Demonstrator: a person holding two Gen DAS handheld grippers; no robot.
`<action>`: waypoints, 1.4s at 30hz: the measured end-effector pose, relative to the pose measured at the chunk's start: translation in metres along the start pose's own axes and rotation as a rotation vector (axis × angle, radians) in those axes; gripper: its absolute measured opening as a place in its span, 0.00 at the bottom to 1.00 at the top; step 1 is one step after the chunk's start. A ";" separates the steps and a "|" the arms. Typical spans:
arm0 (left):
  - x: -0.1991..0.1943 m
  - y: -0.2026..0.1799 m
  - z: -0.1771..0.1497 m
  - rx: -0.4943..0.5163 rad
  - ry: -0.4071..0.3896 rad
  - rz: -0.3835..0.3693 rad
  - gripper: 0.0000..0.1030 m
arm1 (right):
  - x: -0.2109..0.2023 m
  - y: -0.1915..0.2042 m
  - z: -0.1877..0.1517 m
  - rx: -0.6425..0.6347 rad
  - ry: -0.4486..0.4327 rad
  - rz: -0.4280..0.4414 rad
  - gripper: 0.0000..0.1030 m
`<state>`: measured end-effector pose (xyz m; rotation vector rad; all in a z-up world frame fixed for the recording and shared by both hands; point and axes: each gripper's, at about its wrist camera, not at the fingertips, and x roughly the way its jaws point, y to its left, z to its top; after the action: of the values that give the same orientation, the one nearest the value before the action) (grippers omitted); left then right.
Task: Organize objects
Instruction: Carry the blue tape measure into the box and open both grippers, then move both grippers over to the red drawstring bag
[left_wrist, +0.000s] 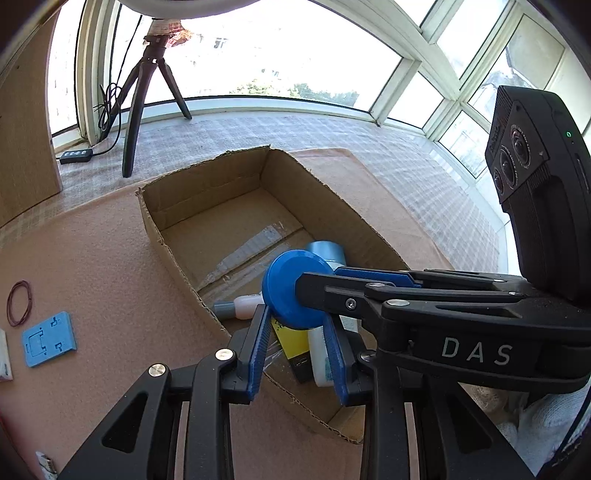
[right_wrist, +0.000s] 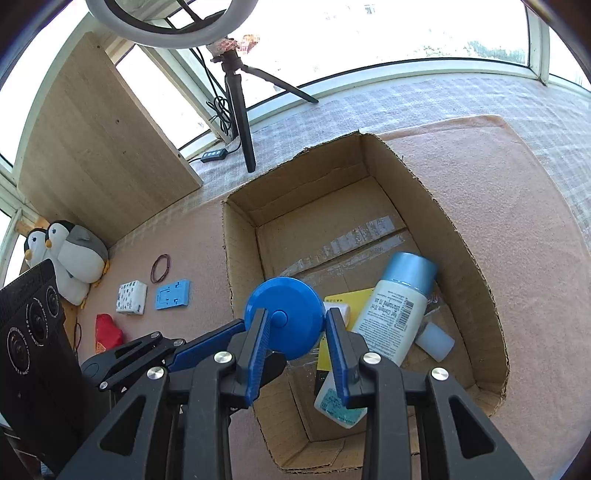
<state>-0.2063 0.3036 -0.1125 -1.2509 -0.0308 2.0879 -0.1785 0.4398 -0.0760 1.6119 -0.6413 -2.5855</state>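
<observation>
Right wrist: pink mat (right_wrist: 480, 206), cardboard box (right_wrist: 469, 243), windows (right_wrist: 369, 33)

A pinkish-brown mat (right_wrist: 498, 221) covers the near part of the surface, and beyond its far edge lies a pale checked cloth (right_wrist: 424, 99). On the mat sit an open cardboard box (right_wrist: 240, 258) in the middle and, to its left, a blue card (right_wrist: 173, 294), a white patterned packet (right_wrist: 130, 297), a dark rubber band (right_wrist: 161, 267), a red pouch (right_wrist: 108, 331) and two plush penguins (right_wrist: 70, 258) at the far left. On the cloth at the far left stand a dark tripod (right_wrist: 242, 110), a small black controller (right_wrist: 213, 155) on a cable and an upright wooden board (right_wrist: 96, 155).
</observation>
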 end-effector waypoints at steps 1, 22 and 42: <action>0.002 0.000 0.001 0.000 0.002 0.000 0.31 | 0.000 -0.001 0.000 0.000 0.001 -0.001 0.28; -0.038 0.021 -0.020 -0.014 0.001 0.055 0.50 | -0.007 0.016 -0.006 -0.027 -0.032 -0.032 0.52; -0.165 0.131 -0.101 -0.194 -0.072 0.202 0.50 | 0.008 0.121 -0.054 -0.146 -0.006 0.083 0.51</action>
<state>-0.1505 0.0785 -0.0862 -1.3395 -0.1473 2.3497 -0.1585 0.3098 -0.0600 1.5020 -0.4948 -2.5142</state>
